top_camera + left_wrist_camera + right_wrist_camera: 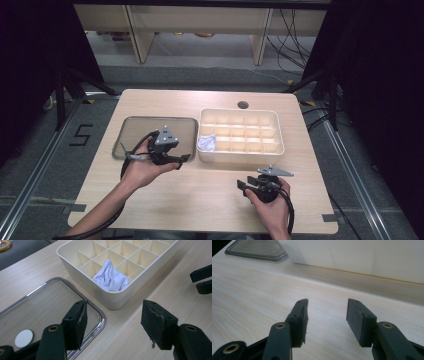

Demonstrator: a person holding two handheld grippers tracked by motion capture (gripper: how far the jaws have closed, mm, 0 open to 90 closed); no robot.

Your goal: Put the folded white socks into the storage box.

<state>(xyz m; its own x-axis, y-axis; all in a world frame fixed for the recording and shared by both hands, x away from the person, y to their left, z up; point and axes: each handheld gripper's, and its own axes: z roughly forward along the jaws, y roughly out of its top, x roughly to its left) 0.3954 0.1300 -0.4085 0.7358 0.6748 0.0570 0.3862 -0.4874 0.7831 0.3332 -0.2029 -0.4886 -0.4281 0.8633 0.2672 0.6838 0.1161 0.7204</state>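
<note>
The white cloth [111,277] sits tucked in a corner cell of the divided box [275,148]; both the left gripper [183,160] and right gripper [245,186] hover empty, jaws apart, probably ready to reach.

Cream divider box [274,131] taken as ref., set on wooden table [210,200]. White cloth [206,143] seen in its front-left compartment. Clear lid [131,126] laid flat just left of box. L gripper [183,160] held at lid's near-right corner, beside box; R gripper [243,186] held in front of box, apart from it.
</note>
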